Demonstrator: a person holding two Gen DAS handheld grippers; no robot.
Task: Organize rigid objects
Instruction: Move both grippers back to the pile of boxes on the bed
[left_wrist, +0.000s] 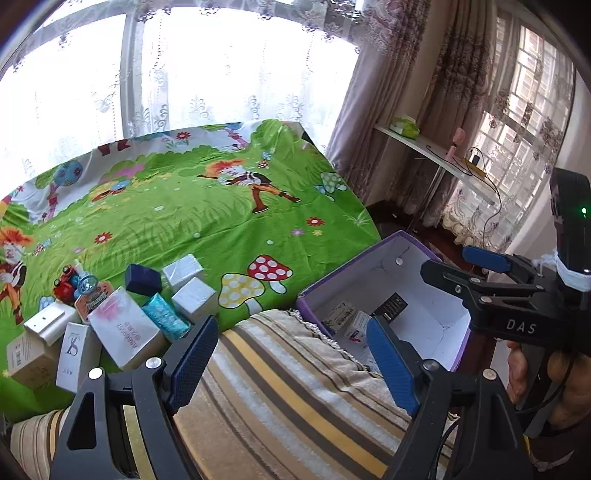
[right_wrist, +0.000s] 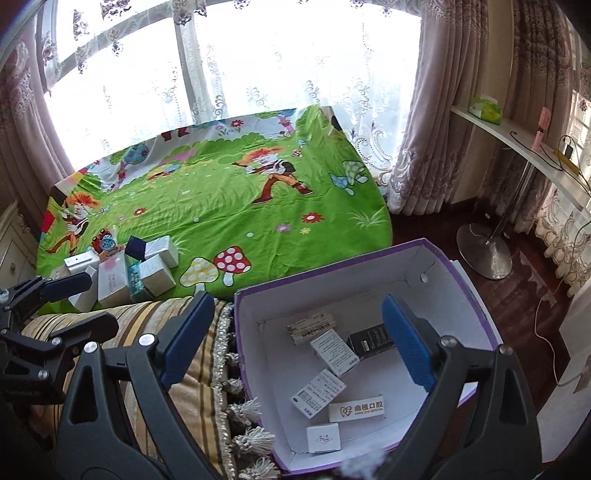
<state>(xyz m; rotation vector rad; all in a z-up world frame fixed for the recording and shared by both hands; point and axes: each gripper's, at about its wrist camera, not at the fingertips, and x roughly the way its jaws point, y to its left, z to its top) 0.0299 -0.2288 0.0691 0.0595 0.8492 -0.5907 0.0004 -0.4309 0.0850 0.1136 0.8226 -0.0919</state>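
A pile of small boxes (left_wrist: 122, 317) lies on the green cartoon bedsheet at the left, with a navy box (left_wrist: 142, 279), silver boxes (left_wrist: 192, 295), a teal packet (left_wrist: 166, 317) and a red toy (left_wrist: 66, 284); the pile also shows in the right wrist view (right_wrist: 122, 273). A purple box with a white inside (right_wrist: 424, 266) stands at the bed's right edge and holds several small cartons (right_wrist: 328, 369). My left gripper (left_wrist: 291, 363) is open and empty above a striped blanket. My right gripper (right_wrist: 295, 341) is open and empty over the purple box (left_wrist: 406, 258).
A striped blanket with tassels (right_wrist: 207, 369) covers the bed's near end. A white side table (right_wrist: 517, 147) with a round metal base (right_wrist: 484, 251) stands at the right on the dark wood floor. Curtained windows lie behind the bed.
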